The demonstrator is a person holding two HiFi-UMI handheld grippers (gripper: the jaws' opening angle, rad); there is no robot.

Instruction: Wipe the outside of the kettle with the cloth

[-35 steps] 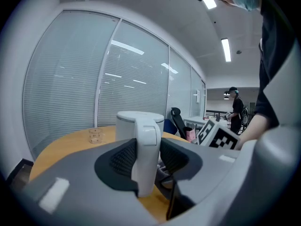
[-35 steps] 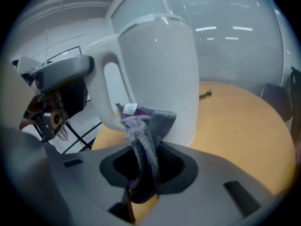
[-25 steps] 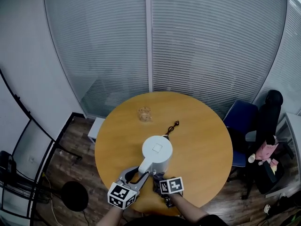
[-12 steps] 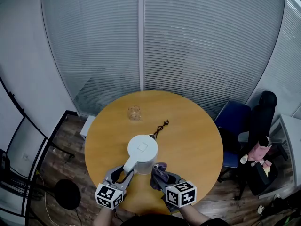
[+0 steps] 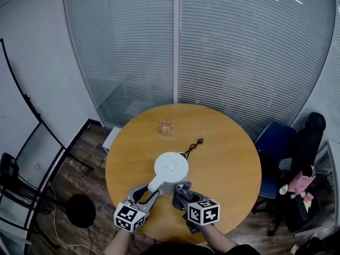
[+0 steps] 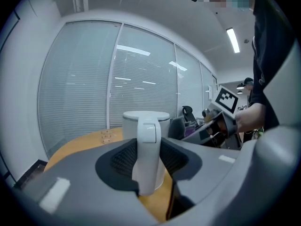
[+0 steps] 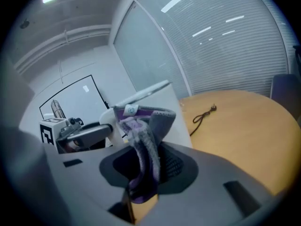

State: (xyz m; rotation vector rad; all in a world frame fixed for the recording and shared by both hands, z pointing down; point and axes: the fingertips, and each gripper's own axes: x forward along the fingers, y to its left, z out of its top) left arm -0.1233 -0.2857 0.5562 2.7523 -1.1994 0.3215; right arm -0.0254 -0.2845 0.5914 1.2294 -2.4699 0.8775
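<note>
Left claw (image 5: 149,190) of mine is clenched on the handle (image 6: 146,147) of the white kettle (image 5: 171,167), which stands upright on the round wooden table (image 5: 234,158). My right claw (image 5: 184,196) pinches the purple-grey cloth (image 7: 143,154), its bunched top up beside the kettle's wall near the lid, just right of the handle

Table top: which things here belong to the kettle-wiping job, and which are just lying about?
Part of the job:
white kettle, gripped by the left claw; purple-grey cloth, pinched in the right claw.

Just lying about:
glass cup; black cable; blue chair beside the table.
</note>
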